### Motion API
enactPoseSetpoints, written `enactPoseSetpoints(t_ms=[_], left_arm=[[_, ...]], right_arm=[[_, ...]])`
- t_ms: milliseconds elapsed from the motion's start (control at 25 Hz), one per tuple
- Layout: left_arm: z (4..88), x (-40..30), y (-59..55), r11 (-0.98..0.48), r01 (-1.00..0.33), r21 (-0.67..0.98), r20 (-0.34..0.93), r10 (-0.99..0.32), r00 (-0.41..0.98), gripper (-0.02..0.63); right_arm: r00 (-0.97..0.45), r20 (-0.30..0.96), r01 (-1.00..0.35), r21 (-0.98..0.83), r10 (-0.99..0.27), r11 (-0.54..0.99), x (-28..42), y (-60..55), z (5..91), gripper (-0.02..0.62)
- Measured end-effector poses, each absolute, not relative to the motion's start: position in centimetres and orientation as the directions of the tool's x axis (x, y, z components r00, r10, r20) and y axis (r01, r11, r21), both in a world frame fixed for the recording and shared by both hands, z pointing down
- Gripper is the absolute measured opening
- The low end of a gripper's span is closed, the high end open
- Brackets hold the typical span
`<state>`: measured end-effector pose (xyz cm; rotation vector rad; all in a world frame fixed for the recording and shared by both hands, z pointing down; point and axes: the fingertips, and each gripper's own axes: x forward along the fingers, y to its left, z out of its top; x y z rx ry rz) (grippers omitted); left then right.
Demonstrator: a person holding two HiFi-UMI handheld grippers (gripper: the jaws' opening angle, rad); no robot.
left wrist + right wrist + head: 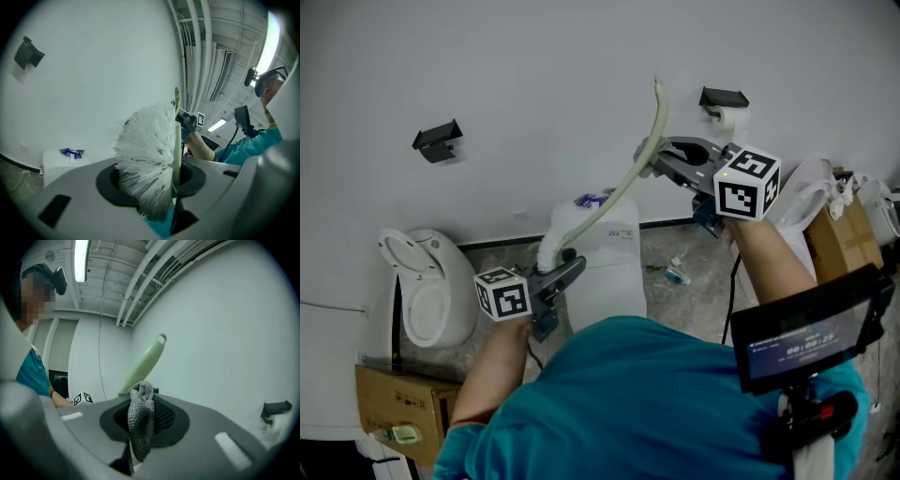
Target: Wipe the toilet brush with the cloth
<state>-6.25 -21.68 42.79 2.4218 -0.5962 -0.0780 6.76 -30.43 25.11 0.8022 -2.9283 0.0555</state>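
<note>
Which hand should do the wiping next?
The right one. The right gripper is shut on the cloth, close up by the green handle. The left gripper is clamping the brush near its white bristles, so it probably just holds it steady.

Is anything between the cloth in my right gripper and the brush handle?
Nothing visible. The cloth, clamped in the right gripper, sits right at the green handle; the left gripper grips the bristle head.
</note>
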Motion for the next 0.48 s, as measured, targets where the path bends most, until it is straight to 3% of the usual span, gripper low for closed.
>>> enactPoseSetpoints(t_ms=[480], left_arm=[[43.6, -6.3, -21.7, -0.688, -0.417, 0.594, 0.11, -0.445, 0.889, 0.183]], right_arm=[[-0.819, 0.073, -0.569, 0.027, -0.569, 0.822, 9.8, -31.6, 21.6, 0.032]])
